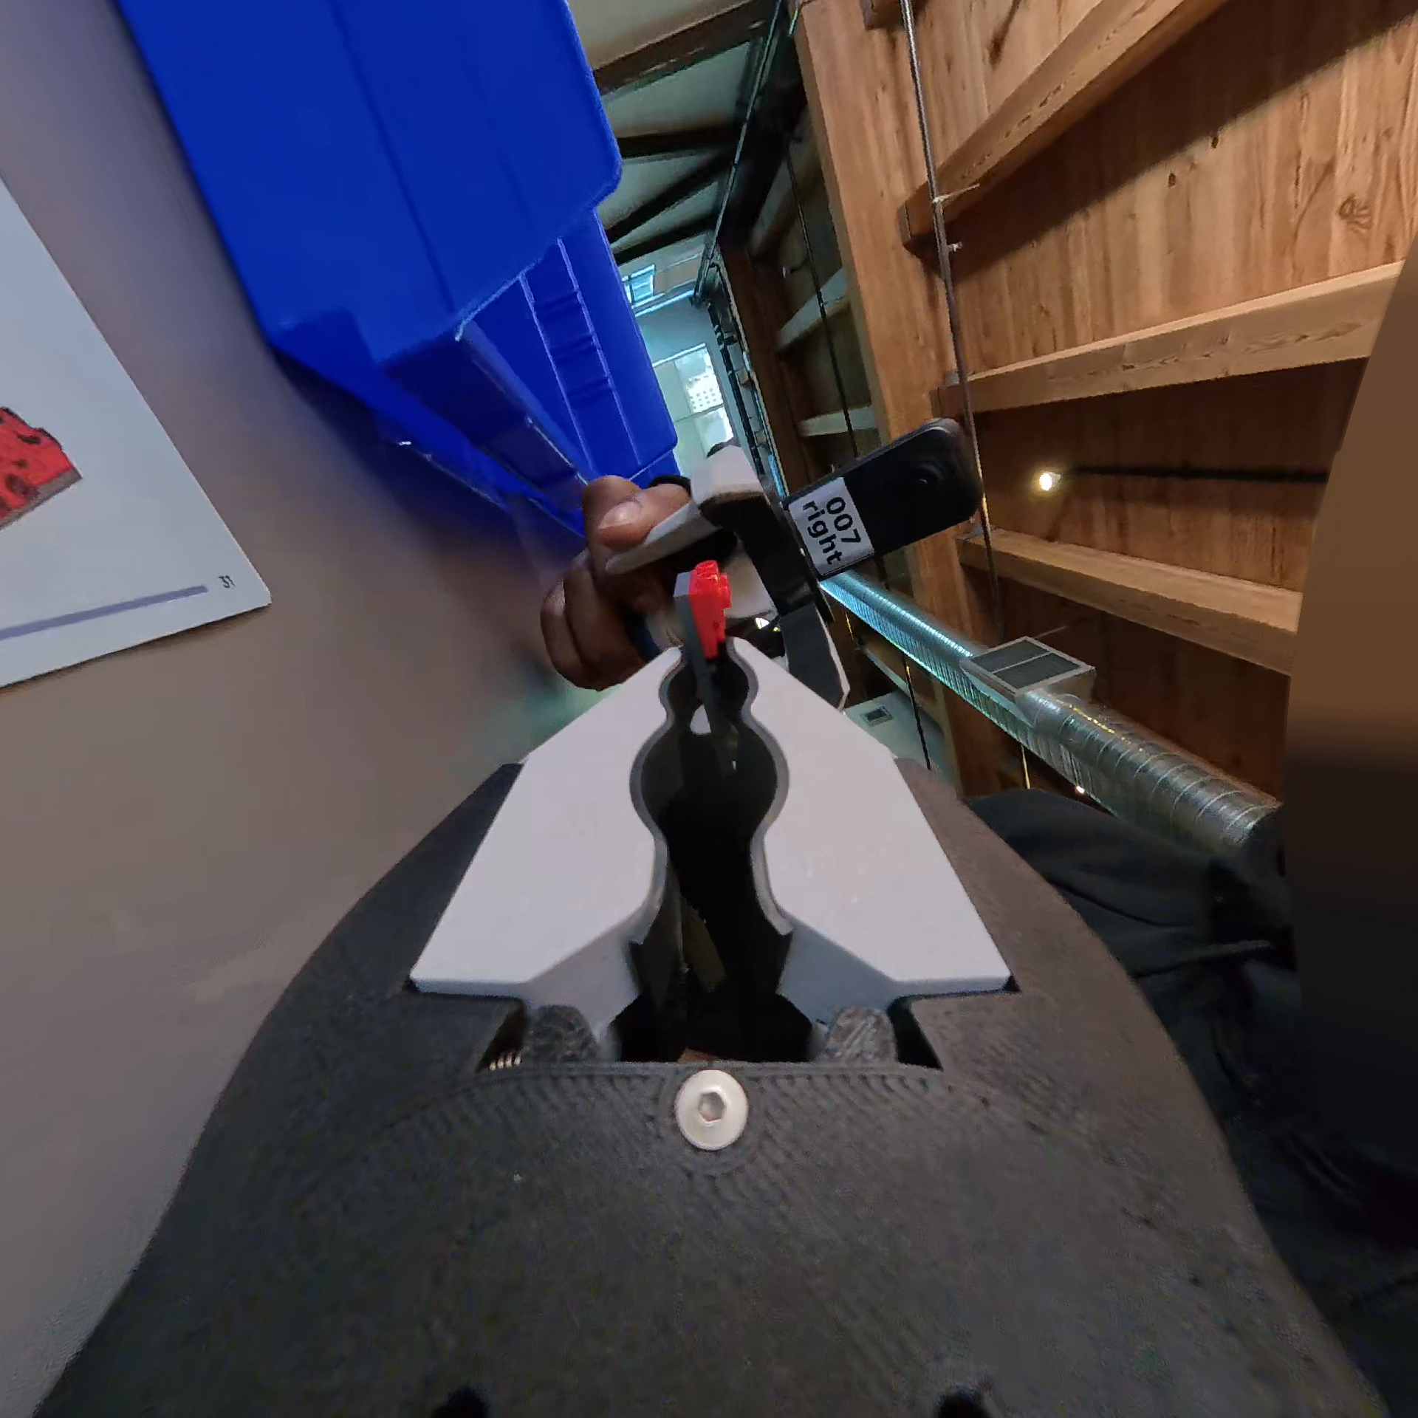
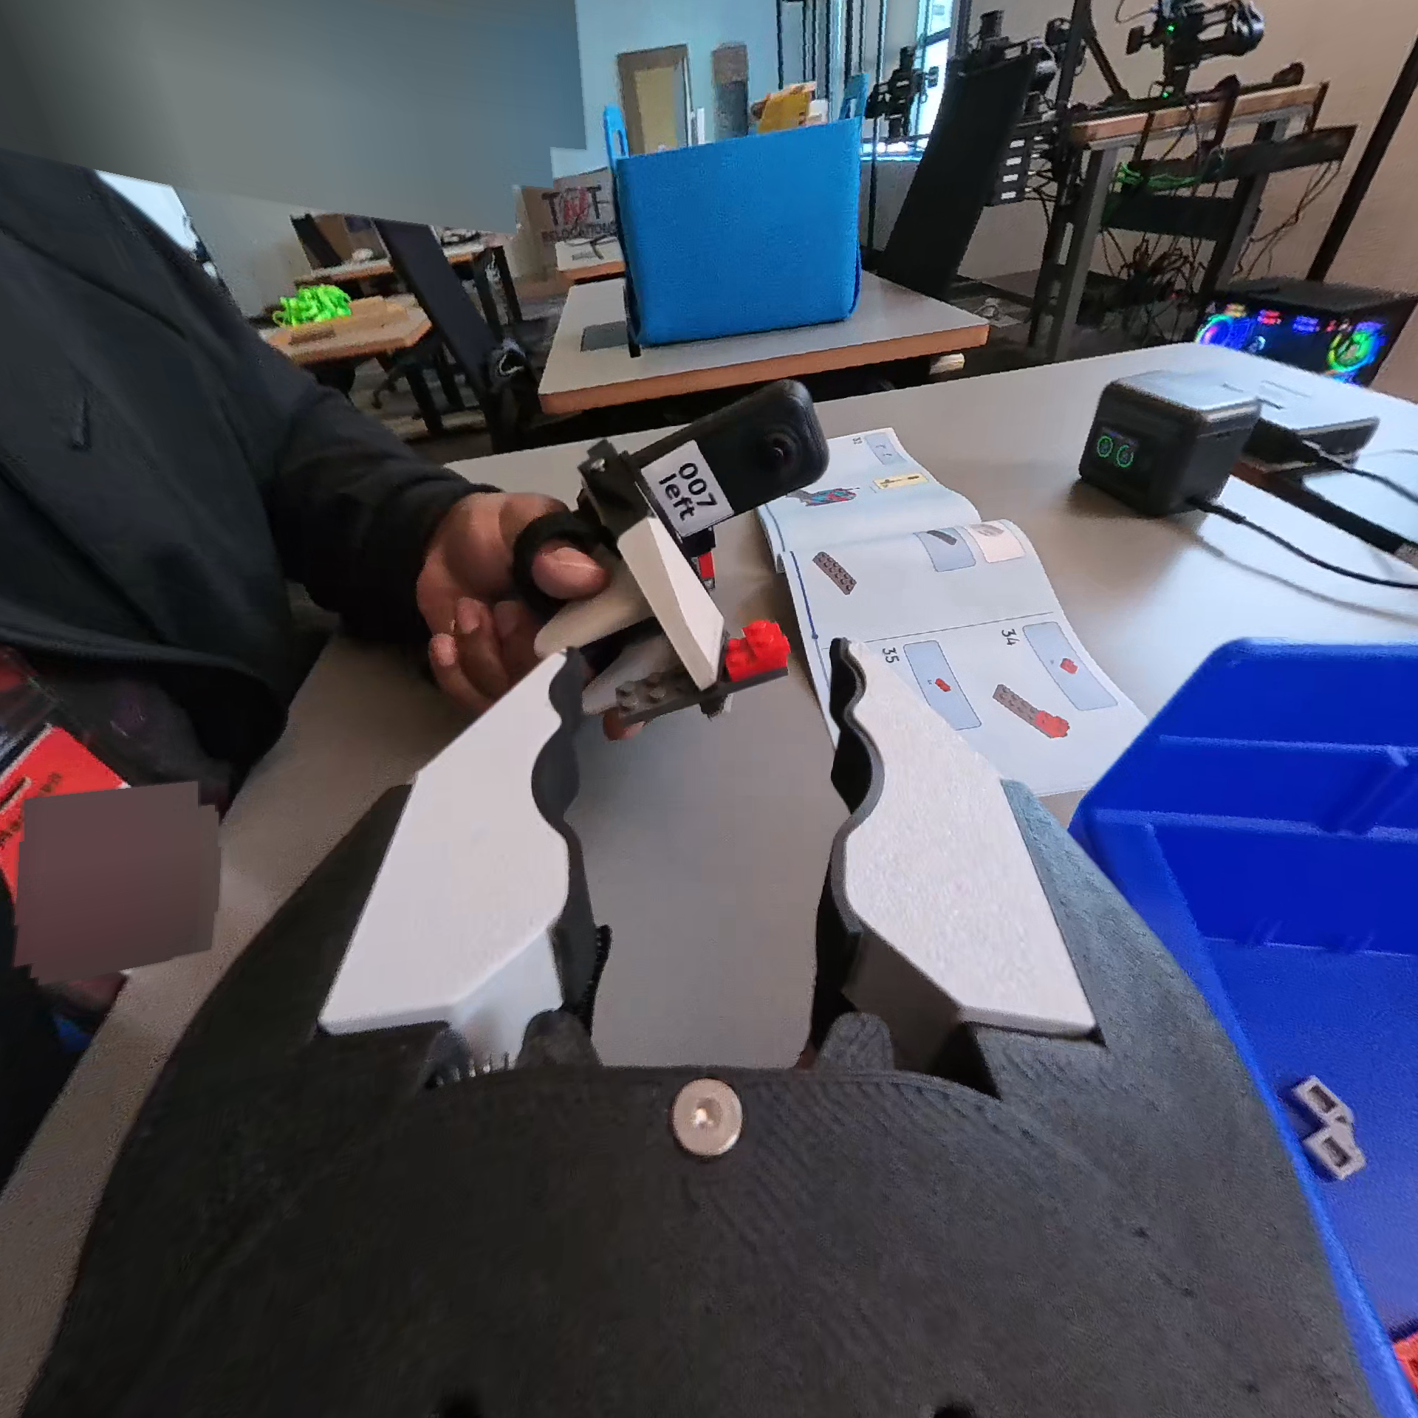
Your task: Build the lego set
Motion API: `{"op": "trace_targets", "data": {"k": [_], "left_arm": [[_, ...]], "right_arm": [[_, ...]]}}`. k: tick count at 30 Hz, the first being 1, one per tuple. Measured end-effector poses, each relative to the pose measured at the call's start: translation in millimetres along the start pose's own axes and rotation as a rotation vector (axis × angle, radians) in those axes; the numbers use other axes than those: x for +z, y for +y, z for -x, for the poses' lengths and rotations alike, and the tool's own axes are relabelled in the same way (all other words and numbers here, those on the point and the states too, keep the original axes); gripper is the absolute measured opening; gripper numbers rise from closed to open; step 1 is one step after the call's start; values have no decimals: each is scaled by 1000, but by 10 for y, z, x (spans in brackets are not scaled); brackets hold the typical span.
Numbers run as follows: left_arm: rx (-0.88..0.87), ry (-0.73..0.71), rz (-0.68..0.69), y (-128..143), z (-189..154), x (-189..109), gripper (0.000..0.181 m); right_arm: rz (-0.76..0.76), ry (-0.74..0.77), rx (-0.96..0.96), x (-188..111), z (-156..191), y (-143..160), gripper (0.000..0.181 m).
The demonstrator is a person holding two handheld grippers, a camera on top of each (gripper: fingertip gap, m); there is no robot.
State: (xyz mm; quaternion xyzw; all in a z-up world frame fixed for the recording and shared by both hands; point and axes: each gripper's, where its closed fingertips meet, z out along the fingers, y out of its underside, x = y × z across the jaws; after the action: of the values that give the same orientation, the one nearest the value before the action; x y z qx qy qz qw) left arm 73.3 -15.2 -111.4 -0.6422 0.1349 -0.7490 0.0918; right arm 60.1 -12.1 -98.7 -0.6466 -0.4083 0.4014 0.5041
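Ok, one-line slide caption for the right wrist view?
Open right gripper faces the left gripper clamping a grey plate topped with a red brick.

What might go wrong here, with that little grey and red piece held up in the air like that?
The left gripper pinches the grey plate by a narrow part above the table, so it may twist or drop. The red brick sits at the plate's free end; a push from the open right gripper might lever it loose.

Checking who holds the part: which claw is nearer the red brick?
Left. The left claw grips the grey plate carrying the red brick; the right claw hangs open, apart.
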Motion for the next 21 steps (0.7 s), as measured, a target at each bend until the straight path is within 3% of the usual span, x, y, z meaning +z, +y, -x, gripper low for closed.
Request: {"op": "trace_targets", "data": {"k": [6,14,21], "left_arm": [[85,-22,48,111,-57,42,6],[46,23,80,166,-129,59,6],[47,33,101,195,-160,75,6]], "right_arm": [[22,0,-144,-4,110,19,68],[62,-14,-256,35,218,106,69],[65,22,-276,45,189,105,55]]}}
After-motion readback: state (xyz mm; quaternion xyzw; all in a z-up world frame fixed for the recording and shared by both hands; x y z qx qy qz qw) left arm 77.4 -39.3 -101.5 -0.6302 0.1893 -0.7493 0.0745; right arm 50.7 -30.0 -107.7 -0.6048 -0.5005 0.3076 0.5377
